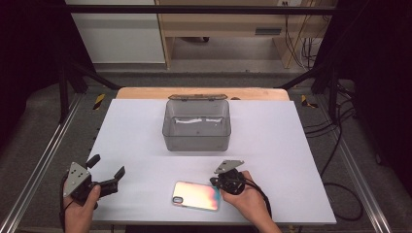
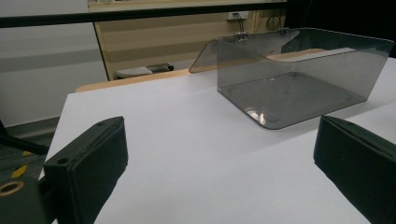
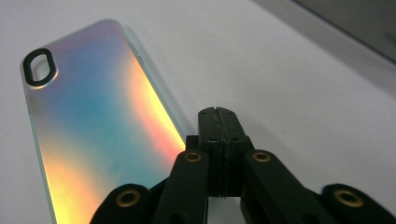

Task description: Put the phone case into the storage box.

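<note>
An iridescent phone case [image 1: 195, 195] lies flat near the table's front edge, its camera cutout toward the left. My right gripper [image 1: 216, 183] is at the case's right end. In the right gripper view its jaws [image 3: 218, 113] are pressed together with nothing between them, just beside the case's [image 3: 93, 126] long edge. My left gripper [image 1: 108, 166] is at the front left of the table, held in a hand. Its jaws stand wide apart and empty [image 2: 219, 158]. A clear grey box [image 1: 197, 125] [image 2: 299, 79] sits mid-table with its lid tipped open at the back.
The white table top [image 1: 136, 131] has bare room on both sides of the box. Metal frame rails [image 1: 43, 160] run along the table's sides. Cables [image 1: 340, 145] trail on the floor at the right, and wooden furniture [image 1: 223, 29] stands behind.
</note>
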Demonstrator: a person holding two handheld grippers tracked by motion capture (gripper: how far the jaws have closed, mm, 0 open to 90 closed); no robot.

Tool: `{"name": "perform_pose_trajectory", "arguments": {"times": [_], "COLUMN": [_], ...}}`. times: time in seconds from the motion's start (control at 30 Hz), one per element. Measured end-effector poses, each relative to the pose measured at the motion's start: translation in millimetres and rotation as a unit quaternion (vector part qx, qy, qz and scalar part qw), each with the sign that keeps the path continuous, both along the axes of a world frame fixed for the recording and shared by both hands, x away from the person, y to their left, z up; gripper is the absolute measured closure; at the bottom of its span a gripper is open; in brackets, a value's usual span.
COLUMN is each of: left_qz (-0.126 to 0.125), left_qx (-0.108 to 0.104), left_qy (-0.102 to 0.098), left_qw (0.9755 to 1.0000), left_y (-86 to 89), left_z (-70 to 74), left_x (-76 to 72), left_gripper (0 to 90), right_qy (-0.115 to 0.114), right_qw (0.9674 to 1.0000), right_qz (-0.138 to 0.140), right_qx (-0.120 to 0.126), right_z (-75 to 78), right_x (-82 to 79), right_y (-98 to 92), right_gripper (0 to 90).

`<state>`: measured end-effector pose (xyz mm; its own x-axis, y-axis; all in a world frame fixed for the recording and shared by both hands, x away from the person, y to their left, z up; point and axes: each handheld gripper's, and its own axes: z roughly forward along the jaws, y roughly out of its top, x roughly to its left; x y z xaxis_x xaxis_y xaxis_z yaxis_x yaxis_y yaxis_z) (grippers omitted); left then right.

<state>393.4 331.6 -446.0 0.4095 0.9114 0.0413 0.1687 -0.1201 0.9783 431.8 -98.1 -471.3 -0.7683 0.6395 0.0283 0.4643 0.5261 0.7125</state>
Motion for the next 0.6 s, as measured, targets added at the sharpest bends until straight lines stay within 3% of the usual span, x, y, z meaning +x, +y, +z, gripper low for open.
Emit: {"name": "perform_pose_trajectory", "arguments": {"times": [0.07,0.17,0.2,0.23,0.27,0.3,0.33,0.4,0.6], "left_qz": [0.008,0.019,0.019,0.026,0.03,0.03,0.032,0.036,0.032], "left_qx": [-0.003,-0.009,-0.009,-0.017,-0.02,-0.02,-0.023,-0.025,-0.029], "left_qy": [-0.002,-0.009,-0.009,-0.011,-0.011,-0.011,-0.011,-0.007,-0.007], "left_qw": [1.0,0.9997,0.9997,0.9995,0.9993,0.9993,0.9992,0.999,0.999], "left_y": [2.9,8.0,8.0,11.0,12.1,12.1,13.0,14.8,15.1], "left_z": [0.4,2.1,2.1,3.4,3.7,3.7,3.6,2.6,2.9], "left_x": [-1.9,-4.7,-4.7,-5.2,-5.2,-5.2,-5.1,-4.7,-6.1], "left_gripper": [3.0,2.8,2.9,2.8,2.8,2.8,2.8,2.9,2.8], "right_qy": [-0.021,-0.046,-0.046,-0.047,-0.05,-0.05,-0.048,-0.04,-0.028], "right_qw": [0.9994,0.9962,0.9962,0.994,0.993,0.993,0.9921,0.991,0.9895], "right_qz": [-0.002,0.034,0.034,0.066,0.078,0.078,0.095,0.118,0.141], "right_qx": [0.029,0.065,0.065,0.074,0.073,0.073,0.066,0.05,0.018], "right_z": [5.7,14.1,14.1,12.9,10.4,10.4,4.5,-0.5,-9.9], "right_x": [-4.4,-12.3,-12.3,-16.9,-18.8,-18.8,-21.1,-23.0,-23.3], "right_y": [-7.4,-10.0,-10.0,-7.7,-6.1,-6.1,-2.9,1.2,14.1], "right_gripper": [75.2,44.2,44.2,27.9,20.6,20.6,12.1,7.4,10.1]}}
